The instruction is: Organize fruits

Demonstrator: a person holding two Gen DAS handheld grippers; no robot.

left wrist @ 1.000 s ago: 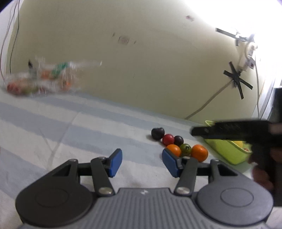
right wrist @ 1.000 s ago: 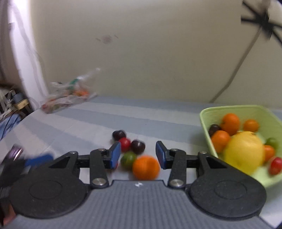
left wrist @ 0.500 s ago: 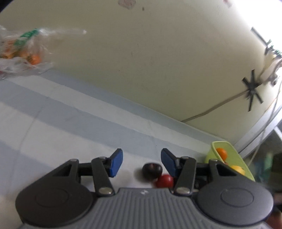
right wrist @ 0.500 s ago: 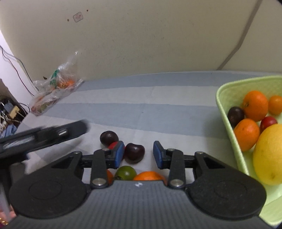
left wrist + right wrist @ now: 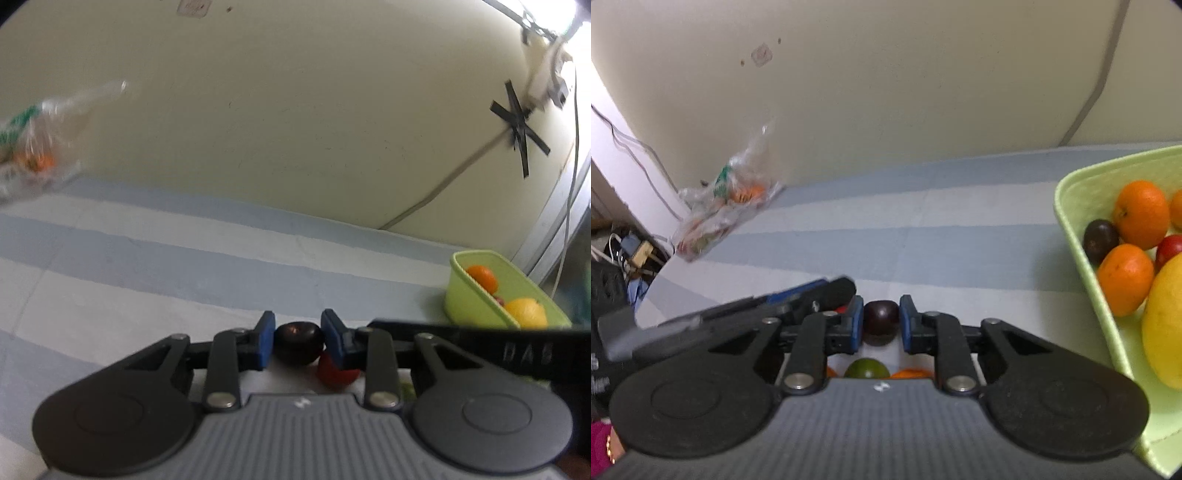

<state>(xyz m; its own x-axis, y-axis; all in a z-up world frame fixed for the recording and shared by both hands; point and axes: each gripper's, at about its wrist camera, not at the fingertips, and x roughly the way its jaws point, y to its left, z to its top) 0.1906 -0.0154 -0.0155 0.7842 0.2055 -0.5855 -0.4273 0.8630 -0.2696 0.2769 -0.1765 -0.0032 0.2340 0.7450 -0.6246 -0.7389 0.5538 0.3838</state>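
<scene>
My left tool (image 5: 298, 341) pinches one dark plum (image 5: 298, 343) and my right tool (image 5: 881, 325) pinches another (image 5: 881, 322), both low in the loose cluster, so each can go to the green bin (image 5: 1082, 236) by the tabletop's right edge. Only the right view shows the green fruit (image 5: 866, 369) underneath; only the left shows the red one (image 5: 334, 373) clearly.

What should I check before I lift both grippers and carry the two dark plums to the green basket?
1. Left gripper closed on first plum: ok, both pads touch it.
2. Right gripper closed on second plum: ok.
3. Red fruit clear of the left gripper: not ok, it lies against one finger.
4. Gap between the two grippers: cannot tell, they look very close.
5. Free space in green basket: ok, bare floor shows near its front.
</scene>
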